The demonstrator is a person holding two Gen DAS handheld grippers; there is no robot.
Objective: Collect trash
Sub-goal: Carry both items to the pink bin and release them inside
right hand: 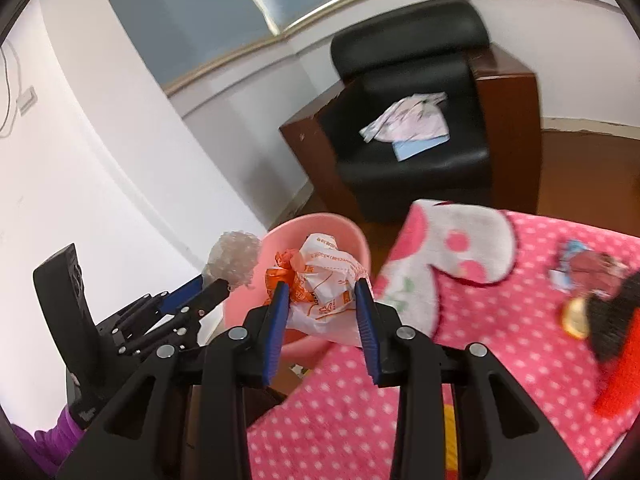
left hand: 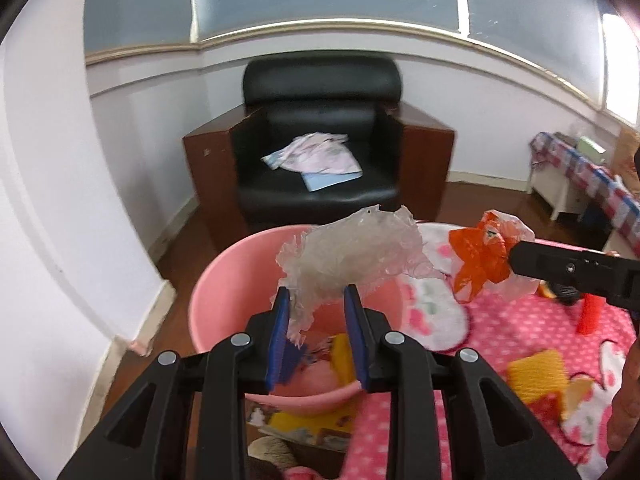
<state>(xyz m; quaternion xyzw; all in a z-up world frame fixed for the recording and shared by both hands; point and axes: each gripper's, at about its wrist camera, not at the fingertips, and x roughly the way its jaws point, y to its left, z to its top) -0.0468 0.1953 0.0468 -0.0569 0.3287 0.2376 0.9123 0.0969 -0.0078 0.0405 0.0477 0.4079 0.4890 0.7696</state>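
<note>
Left wrist view cuts off much at its right edge: the right gripper (left hand: pixel 510 258) enters there as a black bar, its far end and the hand behind it mostly out of frame, so its jaws cannot be judged from this side. Right wrist view settles it: the 2 blue pads (right hand: pixel 280 300) press on a crumpled white-and-orange wrapper (right hand: pixel 328 280), held above the pink bucket (right hand: pixel 352 236). The left gripper (left hand: pixel 318 300) is closed on a wad of clear plastic film (left hand: pixel 352 256), which rises above its pads and hides part of the bucket's far rim (left hand: pixel 240 248). Inside the bucket, yellow and blue scraps show between the fingers, too blurred to name. From the right wrist view the left gripper (right hand: pixel 218 284) appears at the left, film bunched at its tip, with a purple sleeve (right hand: pixel 52 440) cut off in the lower corner. Beside the bucket lies a pink dotted blanket (right hand: pixel 460 340) carrying a yellow knitted piece (left hand: pixel 536 372), a red object (left hand: pixel 588 316) and a dark, smeared item (right hand: pixel 608 320) that cannot be identified. Well behind stands a black armchair (left hand: pixel 320 120) with pale cloth and a blue sheet (left hand: pixel 332 180) on its seat.
</note>
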